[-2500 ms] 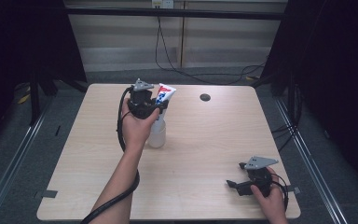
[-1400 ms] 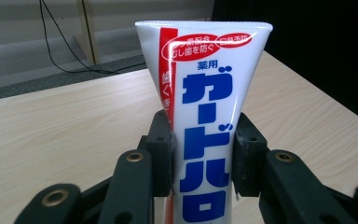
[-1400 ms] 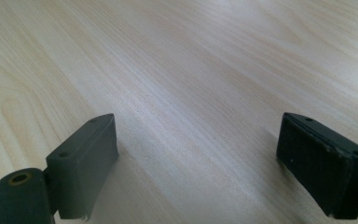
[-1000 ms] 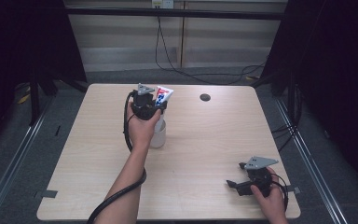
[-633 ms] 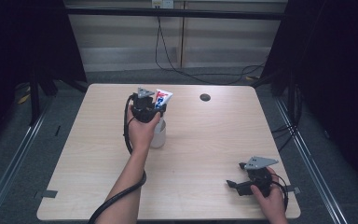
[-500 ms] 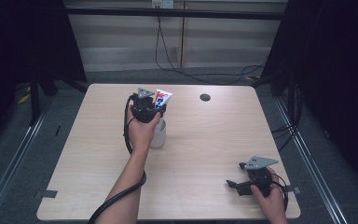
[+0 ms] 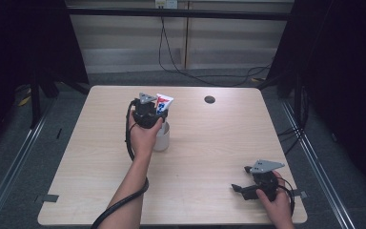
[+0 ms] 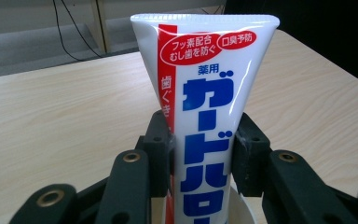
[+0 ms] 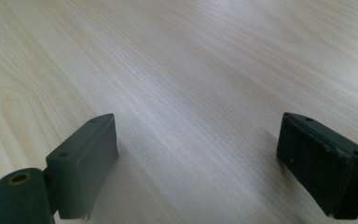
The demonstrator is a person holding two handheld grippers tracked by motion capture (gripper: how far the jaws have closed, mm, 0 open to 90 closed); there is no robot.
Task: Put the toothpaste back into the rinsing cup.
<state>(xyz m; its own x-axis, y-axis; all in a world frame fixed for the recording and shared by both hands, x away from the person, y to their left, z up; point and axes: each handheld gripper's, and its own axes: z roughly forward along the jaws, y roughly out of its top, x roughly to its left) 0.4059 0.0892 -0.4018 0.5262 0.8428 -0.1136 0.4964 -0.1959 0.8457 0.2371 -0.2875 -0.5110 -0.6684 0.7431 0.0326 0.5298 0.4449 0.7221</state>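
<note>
Left gripper (image 8: 200,140) pinches the toothpaste tube (image 8: 205,93) upright with its lower end inside the white cup (image 7: 162,138) mid-table (image 7: 219,143), right gripper (image 9: 200,163) spread and idle near the front edge; placing step, next likely release and lift clear without tipping cup.

Hand-held gripper (image 9: 198,163) jaws gape over bare table (image 9: 205,65).

From my seat, the tube's (image 8: 204,116) lower end ran off the bottom edge of the left gripper view, inside a cup (image 8: 242,212) of which I saw only a sliver of rim. In the high view my left hand (image 7: 145,136) hid most of that cup.
</note>
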